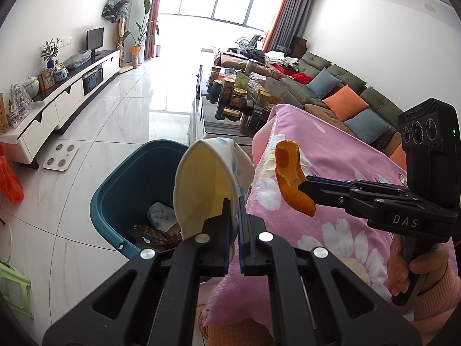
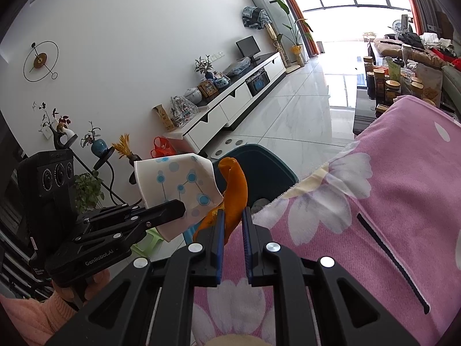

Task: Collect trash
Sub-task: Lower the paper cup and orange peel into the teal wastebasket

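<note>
pinching a crushed paper cup (image 1: 207,184) in left gripper (image 1: 234,213), right gripper (image 2: 233,216) clamping curled orange peel (image 2: 233,184)

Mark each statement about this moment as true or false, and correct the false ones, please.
1. The left gripper holds a crushed paper cup. True.
2. The right gripper is empty. False: it is shut on an orange peel.
3. The teal bin already contains trash. True.
4. The cloth under the right gripper is plain blue. False: it is pink with white flowers.
5. The bin stands on the sofa. False: it stands on the tiled floor.
</note>
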